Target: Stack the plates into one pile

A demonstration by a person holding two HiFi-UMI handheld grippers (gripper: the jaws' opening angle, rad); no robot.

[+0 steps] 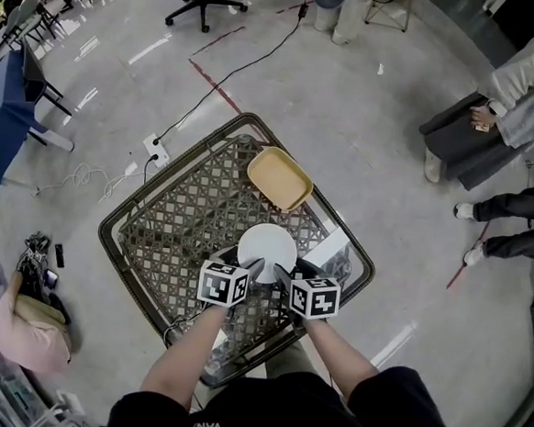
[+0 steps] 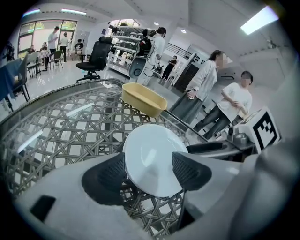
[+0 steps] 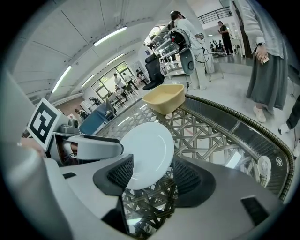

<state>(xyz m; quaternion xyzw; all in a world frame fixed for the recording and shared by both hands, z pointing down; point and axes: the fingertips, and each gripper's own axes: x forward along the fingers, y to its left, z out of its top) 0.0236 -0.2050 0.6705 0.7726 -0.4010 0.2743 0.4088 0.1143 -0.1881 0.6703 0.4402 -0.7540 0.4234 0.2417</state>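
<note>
Plate [image 1: 267,249], white and round, lies flat on the woven, glass-topped desk [image 1: 174,219], near the edge closest to us. A yellow dish [image 1: 279,177] sits well apart from it, at the far edge.

We hold both claws low over the near side of the plate, close together. The left claw [image 1: 254,270] reaches it from the left and the right claw [image 1: 282,275] from the right.

In the left gripper view the left claw [image 2: 149,171] has its jaws spread wide. The plate [image 2: 152,157] shows in the gap and nothing is clamped. In the right gripper view the right claw [image 3: 152,176] is likewise spread and grips nothing, with the plate [image 3: 147,152] just ahead of its left jaw. We cannot tell whether any jaw touches the rim.
</note>
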